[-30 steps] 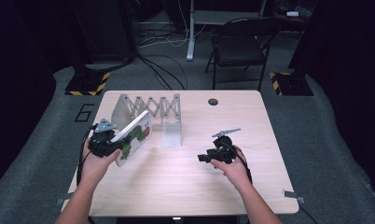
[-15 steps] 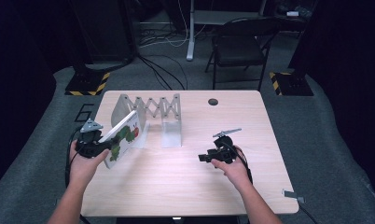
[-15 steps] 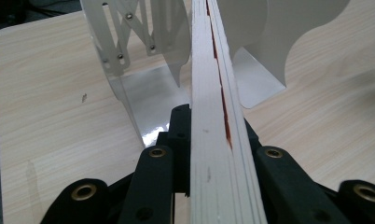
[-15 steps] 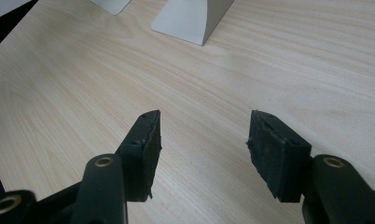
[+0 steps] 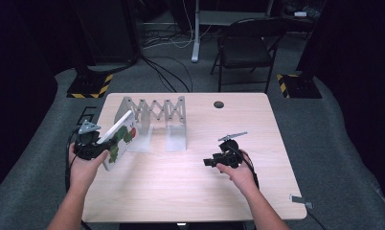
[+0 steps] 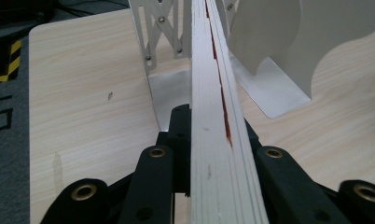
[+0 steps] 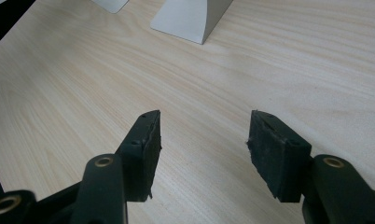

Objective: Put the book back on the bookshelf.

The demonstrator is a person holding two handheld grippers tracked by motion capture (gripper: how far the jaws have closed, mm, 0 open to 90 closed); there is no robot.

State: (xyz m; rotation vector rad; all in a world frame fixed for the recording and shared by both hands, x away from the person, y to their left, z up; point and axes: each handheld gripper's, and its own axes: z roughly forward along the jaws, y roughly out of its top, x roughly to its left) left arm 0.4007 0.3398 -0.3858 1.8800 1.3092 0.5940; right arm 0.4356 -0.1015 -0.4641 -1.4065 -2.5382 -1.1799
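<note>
White board book (image 5: 118, 139) clamped in left gripper (image 5: 96, 145), now drawn back left, clear of metal accordion book rack (image 5: 154, 114), tilted above table edge; slotting still ahead. Right gripper (image 5: 214, 162) idle, jaws apart.

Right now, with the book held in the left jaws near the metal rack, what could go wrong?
1. The left gripper clamps the book only at its lower edge, and the book stands tilted; it could pivot or slip in the jaws.
2. The book's edge lies close to the rack's thin metal dividers; a misaligned push might strike one and shift the rack.
3. The right gripper is open over bare table, so nothing steadies the rack.
</note>
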